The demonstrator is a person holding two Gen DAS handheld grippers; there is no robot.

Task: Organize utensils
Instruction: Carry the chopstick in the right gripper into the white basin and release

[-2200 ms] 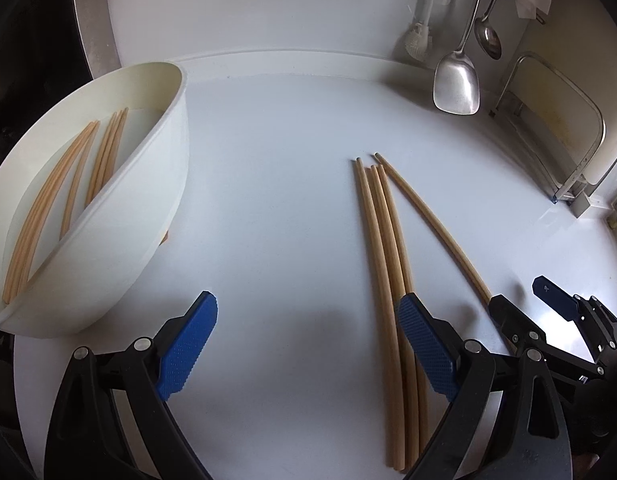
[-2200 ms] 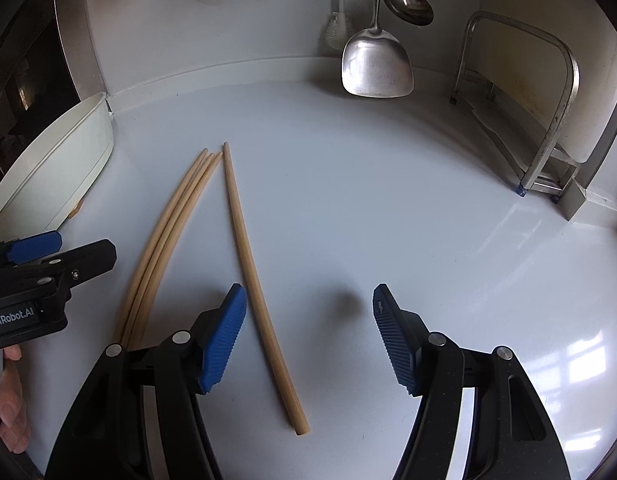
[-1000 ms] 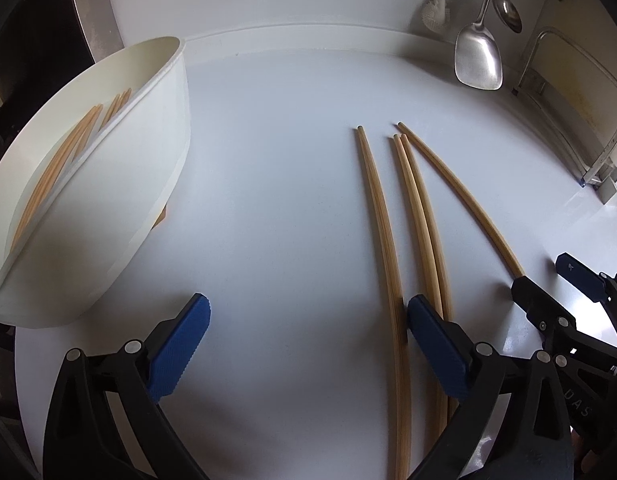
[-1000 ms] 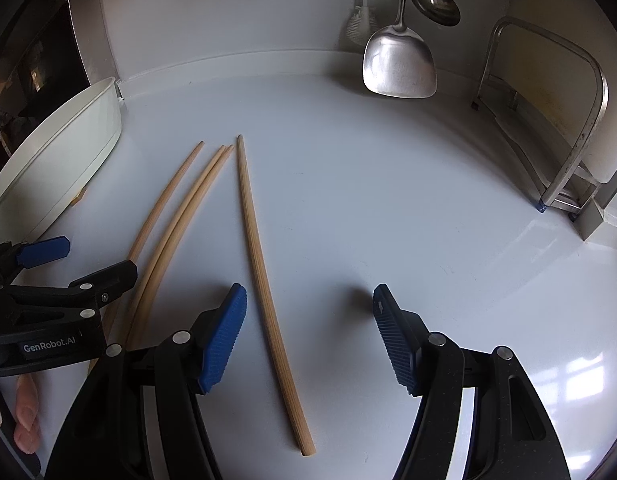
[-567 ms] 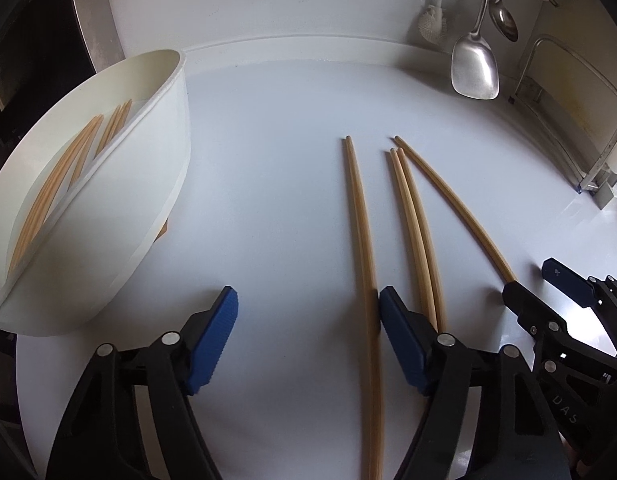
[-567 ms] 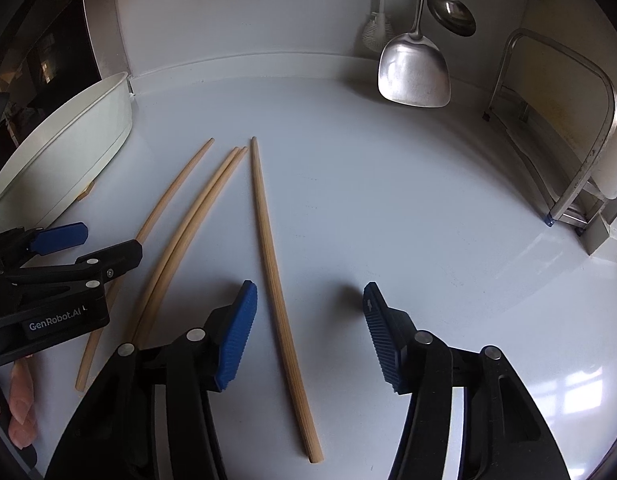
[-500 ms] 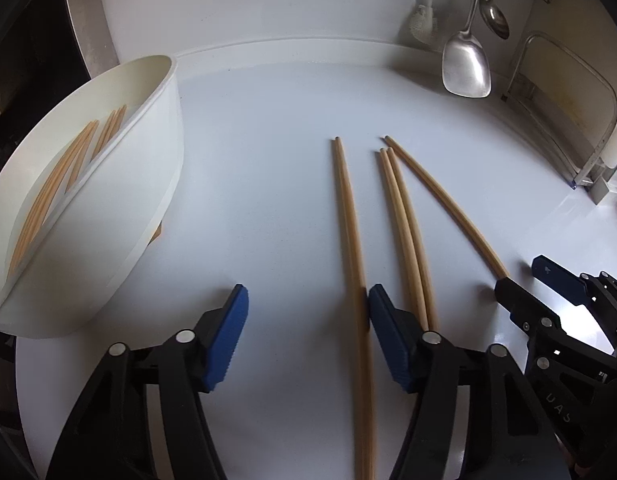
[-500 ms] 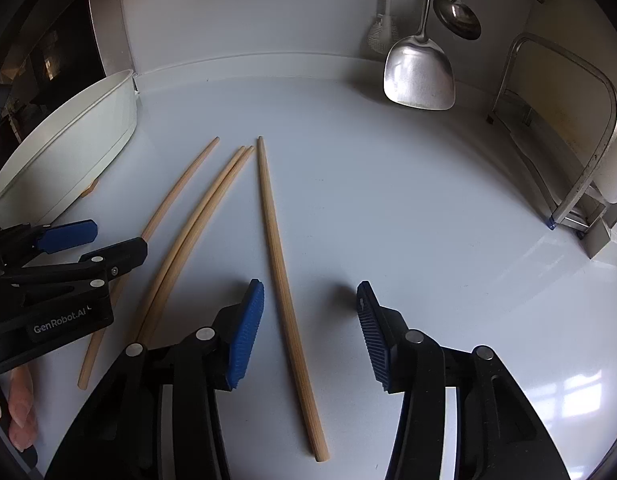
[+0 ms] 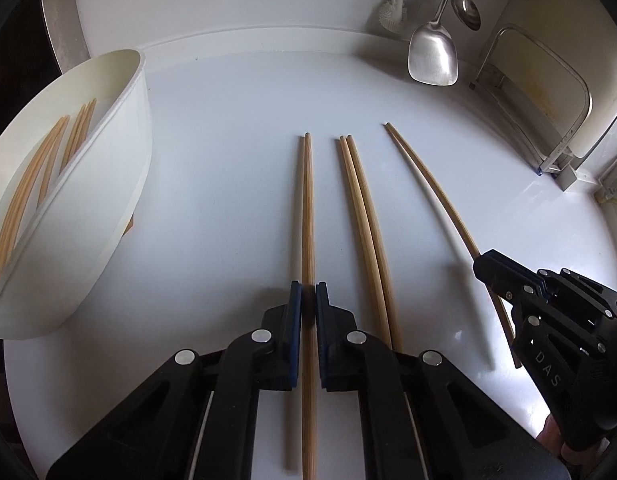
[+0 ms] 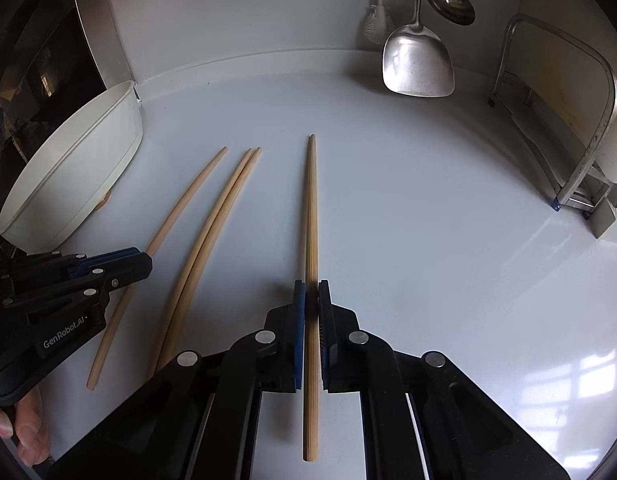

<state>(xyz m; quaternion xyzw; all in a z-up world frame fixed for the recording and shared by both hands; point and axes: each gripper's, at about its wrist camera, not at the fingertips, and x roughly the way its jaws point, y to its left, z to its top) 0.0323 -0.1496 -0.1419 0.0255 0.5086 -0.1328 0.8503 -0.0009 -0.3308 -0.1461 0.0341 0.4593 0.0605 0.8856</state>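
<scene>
Four long wooden chopsticks lie lengthwise on the white counter. My left gripper (image 9: 308, 300) is closing its jaws, and its blue pads press the leftmost chopstick (image 9: 307, 208) near its middle. A touching pair of chopsticks (image 9: 362, 216) lies just to its right. My right gripper (image 10: 311, 296) is also closing its jaws, and its pads press the rightmost chopstick (image 10: 311, 208). Each gripper shows in the other's view: the right gripper (image 9: 484, 266) and the left gripper (image 10: 146, 260). A white bowl (image 9: 108, 208) at the left holds several more chopsticks (image 9: 36, 184).
A steel spatula (image 9: 432, 58), a ladle (image 9: 466, 10) and a brush hang on the back wall. A metal rack (image 9: 548, 100) stands at the right. The bowl (image 10: 76, 184) sits by a dark steel panel. Fingers of a hand (image 10: 28, 432) show at the lower left.
Both grippers went from wide open to shut, each on one chopstick. The left one's chopstick was first pushed left, away from the pair.
</scene>
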